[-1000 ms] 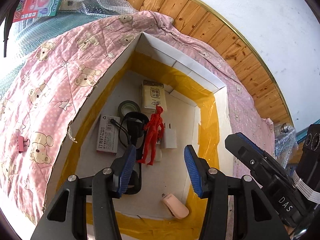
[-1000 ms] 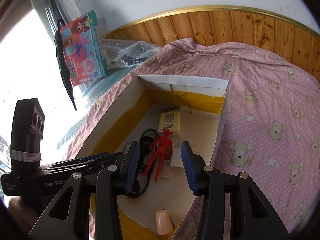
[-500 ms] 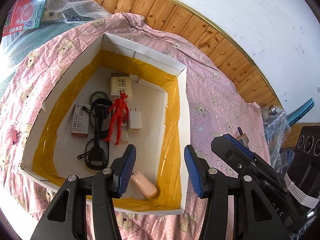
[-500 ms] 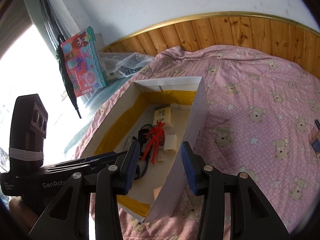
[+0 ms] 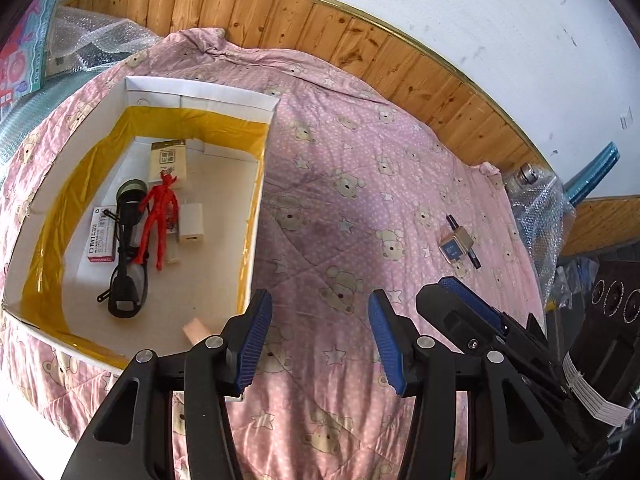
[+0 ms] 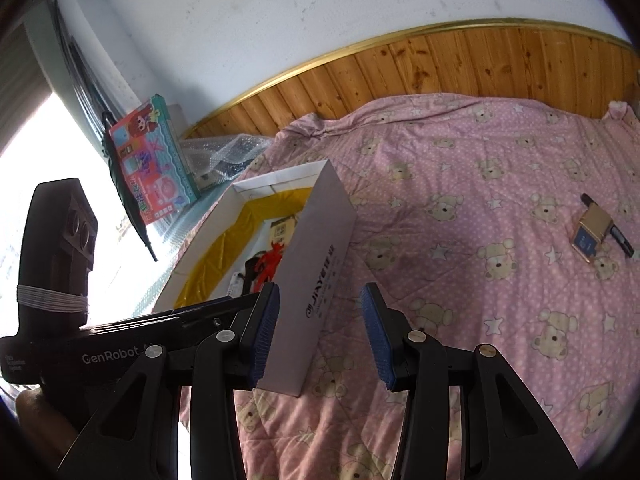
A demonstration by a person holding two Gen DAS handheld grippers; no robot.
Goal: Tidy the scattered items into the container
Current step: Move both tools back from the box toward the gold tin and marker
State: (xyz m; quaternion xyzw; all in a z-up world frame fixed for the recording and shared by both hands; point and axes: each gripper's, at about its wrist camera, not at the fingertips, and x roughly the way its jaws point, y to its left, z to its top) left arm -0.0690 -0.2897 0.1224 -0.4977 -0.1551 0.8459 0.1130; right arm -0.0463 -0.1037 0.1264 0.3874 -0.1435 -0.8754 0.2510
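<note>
jaws gape on both grippers; box [image 5: 262,184] wall blocks the card reader [image 5: 456,245].

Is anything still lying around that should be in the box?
Yes. A small gold and blue gadget with a black stick lies on the pink blanket, well away from the box where the other things sit. Both grippers hover empty, jaws open.

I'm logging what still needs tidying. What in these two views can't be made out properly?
- Peach-coloured oblong item in the white cardboard box: left wrist view, partly behind the left gripper.
- Box contents: right wrist view, mostly hidden by the box's near wall.
- Small gold-and-blue gadget on the pink bear-print quilt: too small to identify.
</note>
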